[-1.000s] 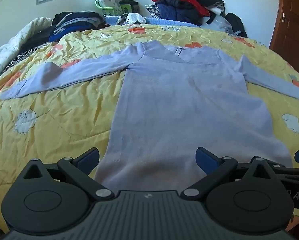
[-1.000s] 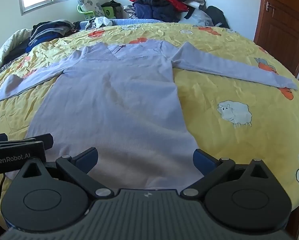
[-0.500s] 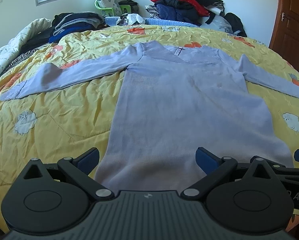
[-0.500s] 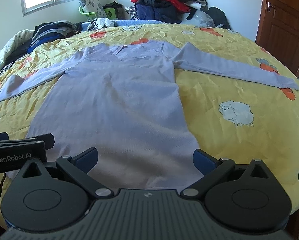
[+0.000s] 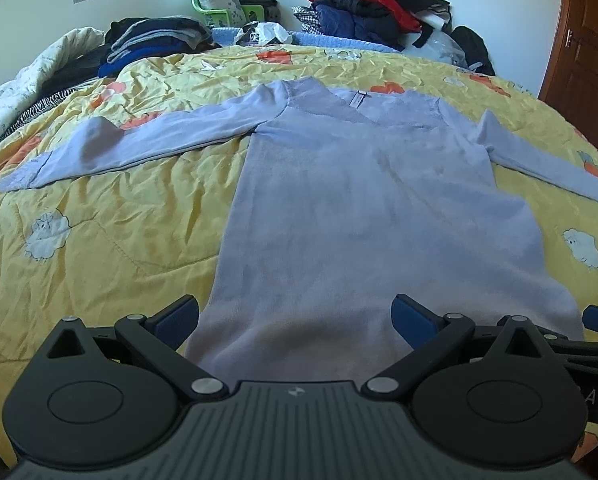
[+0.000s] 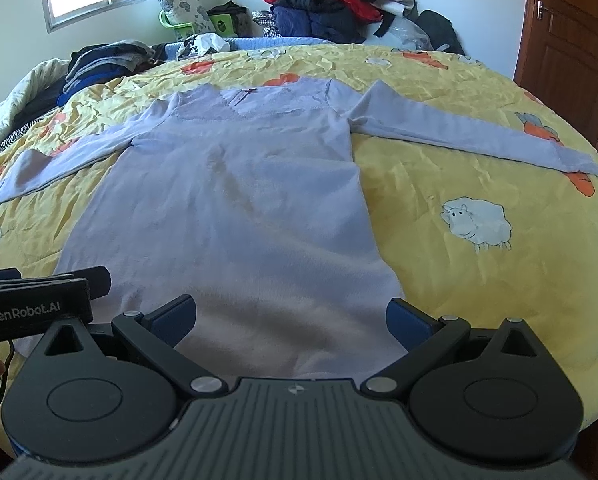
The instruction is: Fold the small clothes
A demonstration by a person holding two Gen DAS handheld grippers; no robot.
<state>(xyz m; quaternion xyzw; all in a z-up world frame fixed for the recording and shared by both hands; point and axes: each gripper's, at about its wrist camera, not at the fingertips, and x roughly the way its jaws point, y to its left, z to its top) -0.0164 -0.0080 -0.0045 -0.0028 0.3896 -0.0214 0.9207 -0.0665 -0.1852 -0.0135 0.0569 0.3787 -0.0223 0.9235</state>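
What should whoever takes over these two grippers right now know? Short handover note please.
Left gripper: jaws open, holding nothing, hovering at the sweater's near hem.
Right gripper: jaws open, holding nothing, at the same hem, just right of the left one.
Sweater: lavender, spread flat on the yellow quilt, neckline at the far end, both sleeves stretched out to the sides.
Done: sweater laid out and fairly smooth. No fold is visible.
Left: all the folding. Probably bring each sleeve in across the body, then fold the hem up toward the neckline.
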